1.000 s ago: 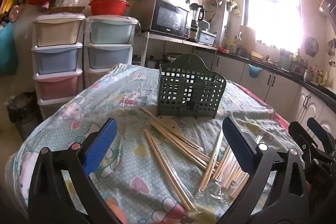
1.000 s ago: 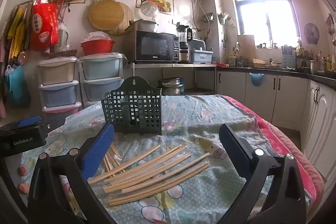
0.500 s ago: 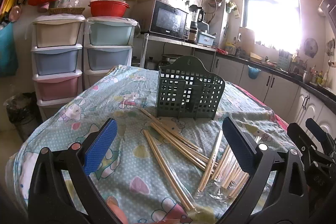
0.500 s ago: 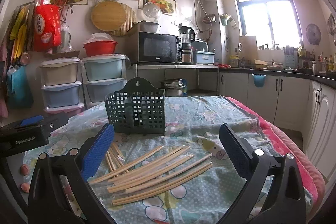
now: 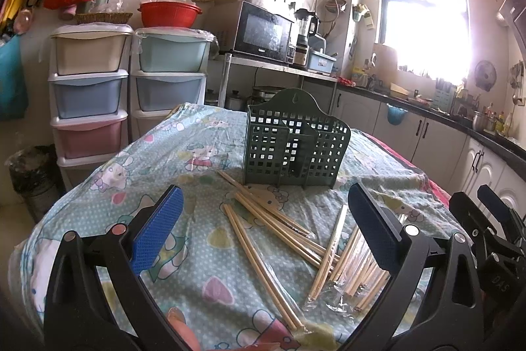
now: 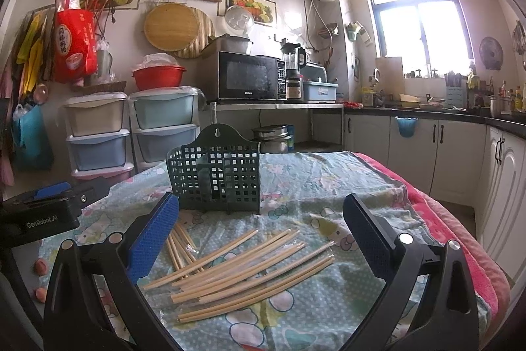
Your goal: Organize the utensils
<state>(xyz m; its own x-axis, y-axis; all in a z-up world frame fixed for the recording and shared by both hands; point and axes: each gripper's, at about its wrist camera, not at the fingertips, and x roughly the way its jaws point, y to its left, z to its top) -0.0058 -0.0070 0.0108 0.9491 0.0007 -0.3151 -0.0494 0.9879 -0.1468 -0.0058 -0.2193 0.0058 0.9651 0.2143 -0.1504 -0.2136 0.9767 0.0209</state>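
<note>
Right tool (image 6: 261,229) gaping wide above loose chopsticks (image 6: 243,265) on the table (image 6: 328,180), green basket (image 6: 215,173) upright behind them, left tool (image 6: 49,206) at left edge

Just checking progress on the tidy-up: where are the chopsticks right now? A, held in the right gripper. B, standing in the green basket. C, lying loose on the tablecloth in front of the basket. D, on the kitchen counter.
C: the chopsticks lie scattered on the tablecloth in front of the basket, and both the right gripper and the left gripper are open and hold nothing.
</note>
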